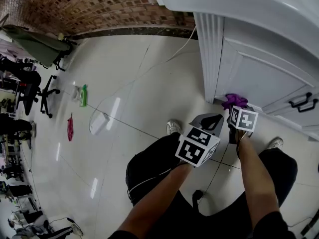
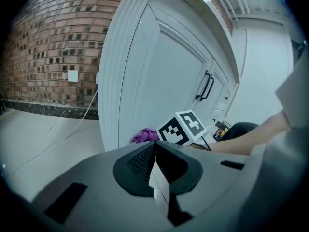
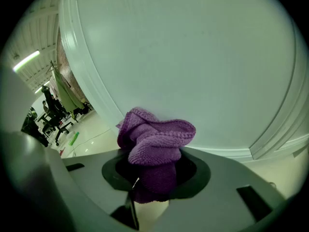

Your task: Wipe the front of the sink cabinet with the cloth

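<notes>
The white sink cabinet (image 1: 259, 68) stands at the upper right of the head view, its panelled door (image 3: 193, 57) filling the right gripper view. My right gripper (image 1: 233, 114) is shut on a bunched purple cloth (image 3: 154, 144), which presses against the door's bottom left corner near the floor. That cloth (image 1: 234, 101) shows purple in the head view and beside the marker cube in the left gripper view as the cloth (image 2: 145, 136). My left gripper (image 1: 212, 124) hovers just left of the right one, shut with nothing in it, pointing at the cabinet's fluted corner post (image 2: 113, 81).
Black door handles (image 1: 304, 102) sit on the cabinet front. A white cable (image 1: 149, 68) trails across the pale tiled floor. A white object (image 1: 99, 123), a green item (image 1: 83, 94) and a red item (image 1: 70, 127) lie on the floor at left. Office chairs (image 1: 30, 88) stand by the brick wall (image 1: 89, 9).
</notes>
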Demonstrator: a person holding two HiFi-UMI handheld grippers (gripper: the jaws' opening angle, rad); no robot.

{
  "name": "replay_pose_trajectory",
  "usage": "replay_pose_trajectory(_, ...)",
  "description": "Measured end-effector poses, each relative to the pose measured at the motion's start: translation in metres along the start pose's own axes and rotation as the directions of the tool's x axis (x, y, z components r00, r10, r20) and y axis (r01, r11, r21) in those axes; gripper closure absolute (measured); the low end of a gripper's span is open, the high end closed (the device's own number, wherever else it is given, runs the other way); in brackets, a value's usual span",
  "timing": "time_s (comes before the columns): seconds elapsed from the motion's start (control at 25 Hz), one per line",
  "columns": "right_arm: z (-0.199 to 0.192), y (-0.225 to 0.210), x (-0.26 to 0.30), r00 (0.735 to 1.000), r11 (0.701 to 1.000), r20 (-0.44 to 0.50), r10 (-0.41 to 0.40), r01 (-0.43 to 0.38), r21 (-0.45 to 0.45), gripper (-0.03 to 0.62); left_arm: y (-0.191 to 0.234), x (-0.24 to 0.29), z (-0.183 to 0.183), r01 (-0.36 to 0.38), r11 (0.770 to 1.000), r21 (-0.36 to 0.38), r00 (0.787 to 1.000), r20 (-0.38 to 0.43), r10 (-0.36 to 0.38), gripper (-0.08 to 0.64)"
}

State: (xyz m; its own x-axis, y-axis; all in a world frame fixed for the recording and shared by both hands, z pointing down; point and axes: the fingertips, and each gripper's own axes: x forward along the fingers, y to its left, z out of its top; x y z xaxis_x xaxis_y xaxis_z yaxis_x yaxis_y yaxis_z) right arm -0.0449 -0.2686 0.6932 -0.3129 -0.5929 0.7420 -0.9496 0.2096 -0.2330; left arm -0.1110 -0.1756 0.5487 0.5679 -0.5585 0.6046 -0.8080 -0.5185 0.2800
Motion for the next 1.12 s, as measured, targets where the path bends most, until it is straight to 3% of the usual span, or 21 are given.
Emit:
replay_pose_trajectory(0.68, -0.037, 0.005, 0.044, 0.994, 0.998, -0.096, 0.042, -0.037, 0.053, 0.451, 0.016, 0.008, -0.018, -0.022, 0.999, -0.037, 0.999, -0.046, 0.020, 0.555)
replay_pose_trajectory(0.88, -0.037, 0.025, 0.051, 0.990, 0.994, -0.107, 0.093, -0.087, 0.062, 0.451, 0.021, 0.002, -0.020, -0.035, 0.999, -0.033, 0.998, -0.054, 0.033, 0.555)
replay_pose_trajectory(1.12, -0.029, 0.035, 0.045, 0.992, 0.995, -0.091, 0.089, -0.086, 0.041, 0.451, 0.023, -0.009, -0.018, -0.049, 0.998, -0.028, 0.997, -0.053, 0.048, 0.555)
